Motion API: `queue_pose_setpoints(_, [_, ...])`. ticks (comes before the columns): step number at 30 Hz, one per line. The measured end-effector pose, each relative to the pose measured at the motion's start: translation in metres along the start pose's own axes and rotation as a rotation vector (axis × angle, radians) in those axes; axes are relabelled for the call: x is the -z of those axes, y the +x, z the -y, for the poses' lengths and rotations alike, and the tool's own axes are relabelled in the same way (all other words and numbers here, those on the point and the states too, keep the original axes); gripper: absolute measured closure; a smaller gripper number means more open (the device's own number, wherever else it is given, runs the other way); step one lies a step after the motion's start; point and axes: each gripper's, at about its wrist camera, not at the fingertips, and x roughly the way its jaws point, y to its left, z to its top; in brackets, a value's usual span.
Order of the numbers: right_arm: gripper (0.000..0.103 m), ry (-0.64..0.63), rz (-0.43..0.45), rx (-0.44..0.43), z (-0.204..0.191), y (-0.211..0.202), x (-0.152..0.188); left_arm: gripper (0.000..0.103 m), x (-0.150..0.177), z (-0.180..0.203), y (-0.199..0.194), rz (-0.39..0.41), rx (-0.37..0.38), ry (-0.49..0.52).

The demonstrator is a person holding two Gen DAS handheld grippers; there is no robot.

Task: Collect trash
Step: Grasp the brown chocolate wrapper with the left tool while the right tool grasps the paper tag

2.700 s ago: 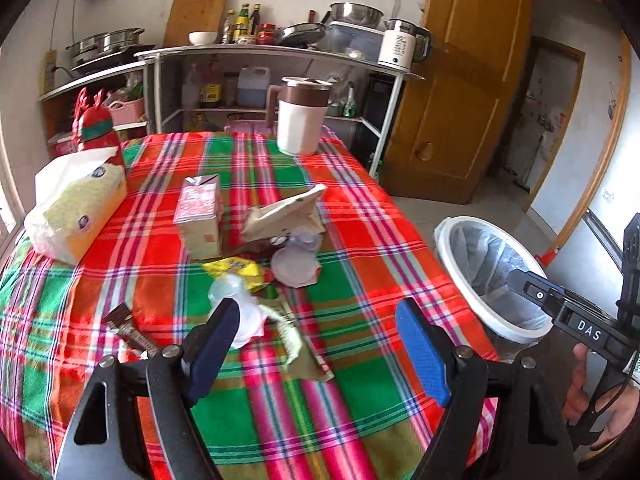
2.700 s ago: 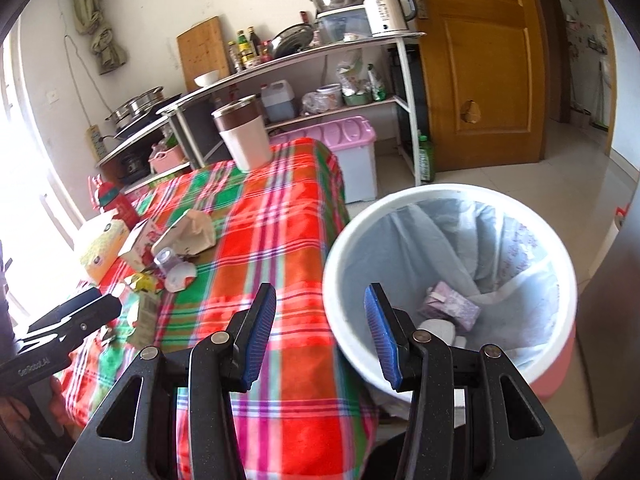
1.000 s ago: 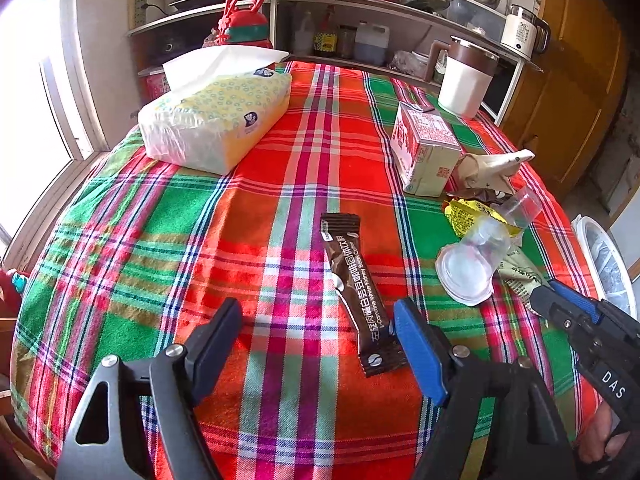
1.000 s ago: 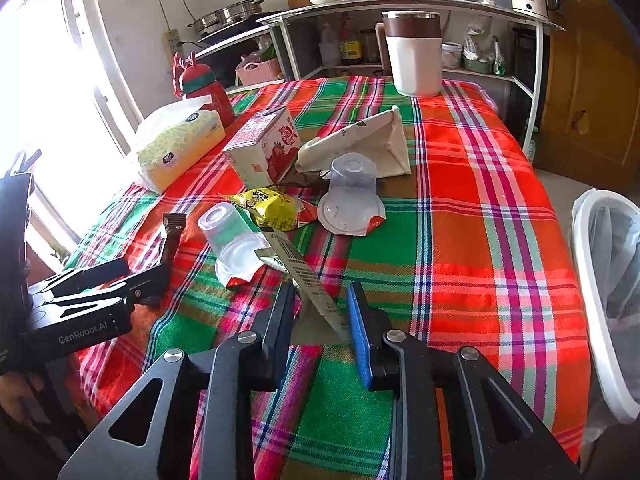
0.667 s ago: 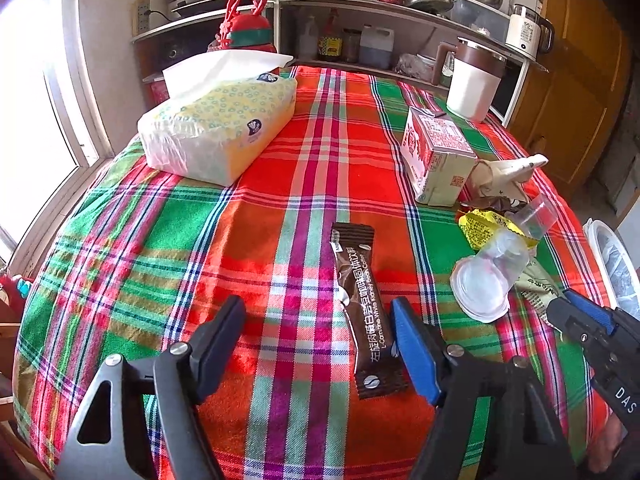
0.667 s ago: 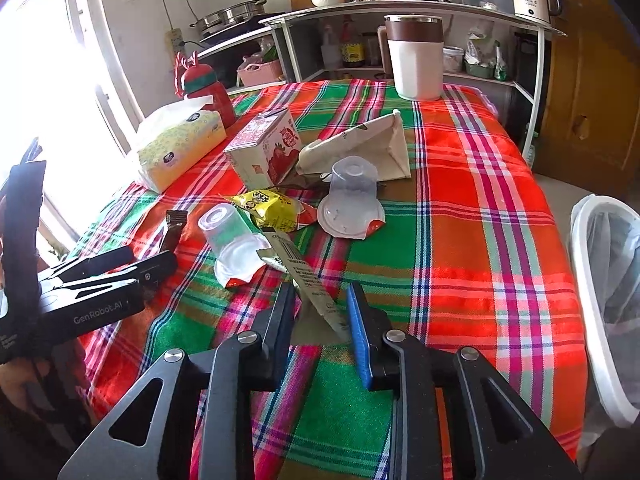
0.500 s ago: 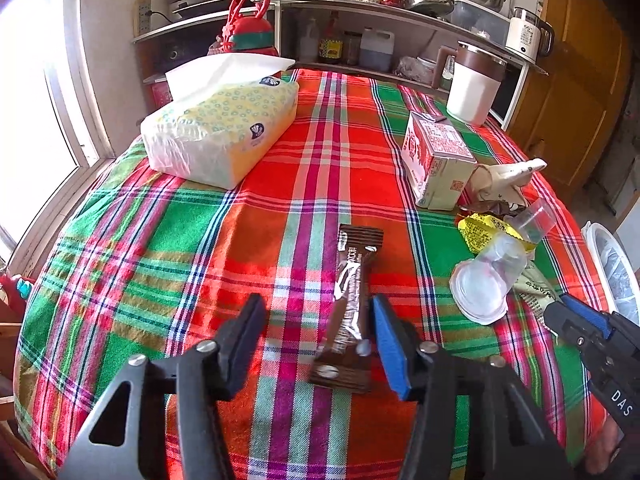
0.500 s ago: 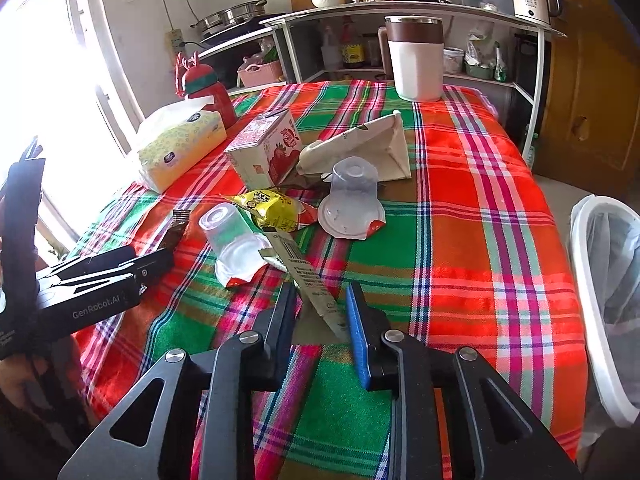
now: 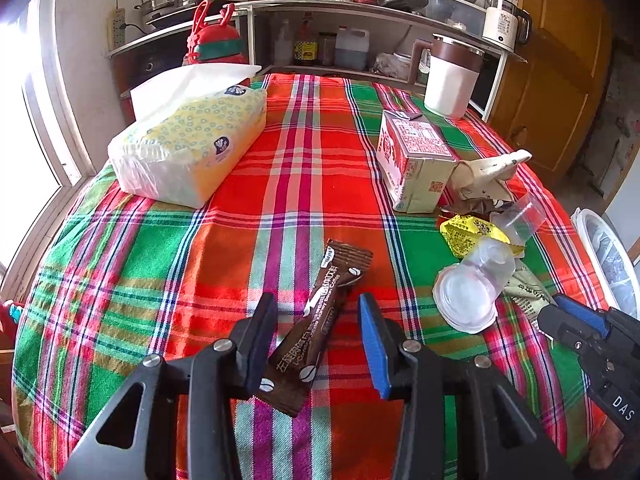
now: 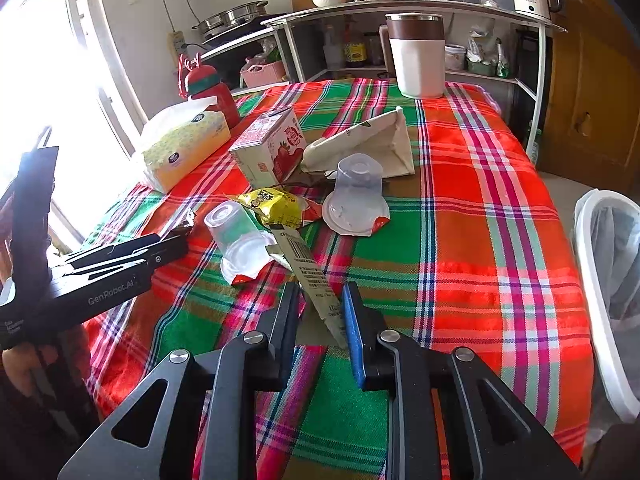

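My left gripper (image 9: 318, 340) is shut on a brown coffee sachet (image 9: 316, 324), whose far end tilts up off the plaid tablecloth (image 9: 200, 240). My right gripper (image 10: 320, 312) is shut on a long grey-green wrapper (image 10: 310, 272) that lies across the cloth. Other trash sits mid-table: two clear plastic cups (image 10: 358, 196) (image 10: 236, 240), a yellow snack bag (image 10: 276, 204), a milk carton (image 10: 272, 148) and a crumpled white paper bag (image 10: 368, 144). The left gripper also shows in the right wrist view (image 10: 172, 248).
A white bin with a liner (image 10: 608, 280) stands off the table's right edge. A tissue pack (image 9: 188, 144), a red bottle (image 9: 212, 44) and a white jug (image 9: 452, 76) stand at the back. Shelves with kitchenware line the wall.
My left gripper swung from facing the bin to the sachet and closed on it, turning and lifting it. My right gripper came from over the bin to the table; it stays shut on the long wrapper.
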Motion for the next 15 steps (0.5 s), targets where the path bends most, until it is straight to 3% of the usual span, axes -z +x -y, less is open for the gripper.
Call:
queue_pose_setpoints(6, [0.081,0.009,0.005,-0.004,0.0014,-0.0010,0.0005,0.078,0.0007,-0.0038,-0.0025,0.001,0.012,-0.019])
queue_pose_setpoints(15, [0.089,0.021,0.035,0.007,0.0040,-0.0081,0.0010,0.084,0.0037,-0.0032,-0.0066,0.009,0.036,-0.035])
